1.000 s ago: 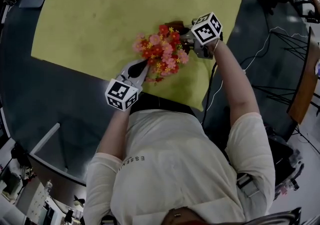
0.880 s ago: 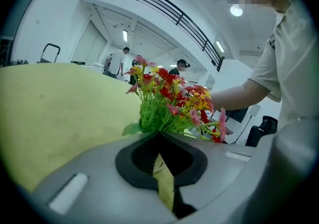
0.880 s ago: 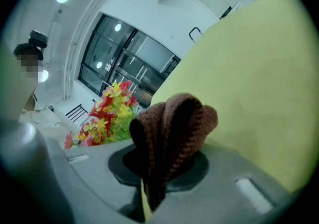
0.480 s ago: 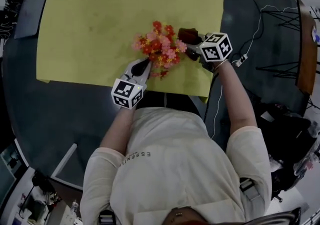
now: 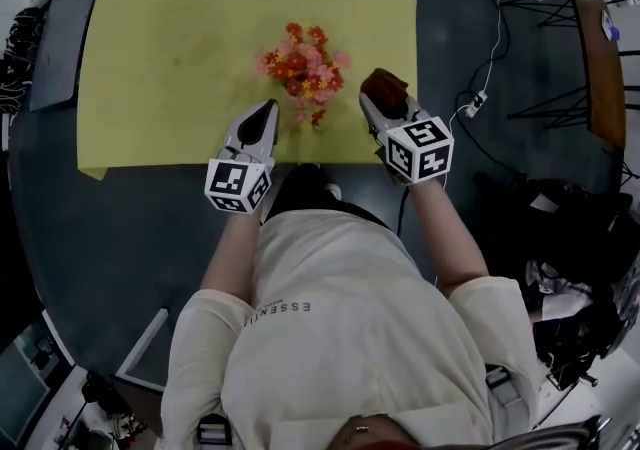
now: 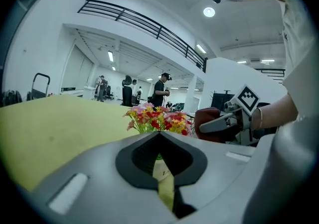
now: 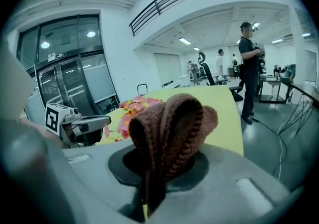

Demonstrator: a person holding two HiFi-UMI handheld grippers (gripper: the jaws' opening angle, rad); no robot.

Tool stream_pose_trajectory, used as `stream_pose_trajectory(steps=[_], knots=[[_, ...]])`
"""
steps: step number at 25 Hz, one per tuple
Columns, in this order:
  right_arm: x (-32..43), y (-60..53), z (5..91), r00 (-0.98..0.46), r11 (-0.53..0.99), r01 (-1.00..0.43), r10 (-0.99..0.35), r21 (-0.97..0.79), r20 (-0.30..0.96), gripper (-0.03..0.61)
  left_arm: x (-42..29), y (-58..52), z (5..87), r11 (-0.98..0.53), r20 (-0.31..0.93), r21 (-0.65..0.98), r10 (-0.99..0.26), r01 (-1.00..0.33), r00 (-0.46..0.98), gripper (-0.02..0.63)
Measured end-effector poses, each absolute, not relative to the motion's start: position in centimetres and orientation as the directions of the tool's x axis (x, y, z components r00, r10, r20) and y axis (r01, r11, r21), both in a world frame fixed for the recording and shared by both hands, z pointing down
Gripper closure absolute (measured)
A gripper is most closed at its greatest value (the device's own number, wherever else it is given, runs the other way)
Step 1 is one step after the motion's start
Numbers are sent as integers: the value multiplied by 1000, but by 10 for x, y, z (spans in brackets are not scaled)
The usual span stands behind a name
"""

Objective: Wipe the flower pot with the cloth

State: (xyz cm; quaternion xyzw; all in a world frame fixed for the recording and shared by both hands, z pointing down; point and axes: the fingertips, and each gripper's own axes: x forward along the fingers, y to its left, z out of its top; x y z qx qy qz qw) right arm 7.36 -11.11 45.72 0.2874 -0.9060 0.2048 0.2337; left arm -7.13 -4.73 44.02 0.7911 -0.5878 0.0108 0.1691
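The flower pot is hidden under its bunch of pink, red and yellow flowers (image 5: 300, 63), which stands on the yellow-green mat (image 5: 170, 28). My left gripper (image 5: 266, 110) is shut and empty, just left of the flowers on their near side and apart from them. In the left gripper view the flowers (image 6: 158, 120) rise beyond the closed jaws, and a strip of white pot (image 6: 160, 170) shows through their slit. My right gripper (image 5: 378, 106) is shut on the brown knitted cloth (image 5: 386, 88), to the right of the flowers and clear of them. The cloth (image 7: 172, 126) bulges above the jaws.
The mat lies on a dark round table (image 5: 120, 208), and its near edge runs just below both grippers. Cables (image 5: 490, 68) trail over the floor at the right, beside a wooden board (image 5: 590, 48). People stand far off in the hall (image 7: 247, 73).
Both grippers have drawn back from the flowers toward the person. The right one, still holding the cloth, swung from the flowers' right side down toward the mat's near edge.
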Motion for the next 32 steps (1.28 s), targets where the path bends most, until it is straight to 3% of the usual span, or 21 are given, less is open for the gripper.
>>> stream_pose_trajectory(steps=[8, 15, 23, 32], knots=[[43, -34, 426, -782, 813, -548, -415, -195, 466, 532, -64, 7, 423, -239, 198, 234, -937, -942, 287, 599], [-39, 15, 443, -803, 858, -474, -329, -197, 497, 534, -117, 14, 427, -250, 196, 248, -933, -936, 301, 599], [-119, -17, 496, -683, 719, -662, -464, -211, 563, 532, -190, 3, 441, -366, 229, 247, -878, -897, 421, 600], [-141, -76, 552, -486, 395, -871, -607, -293, 629, 532, -236, -4, 477, -386, 268, 336, -835, -859, 481, 599]])
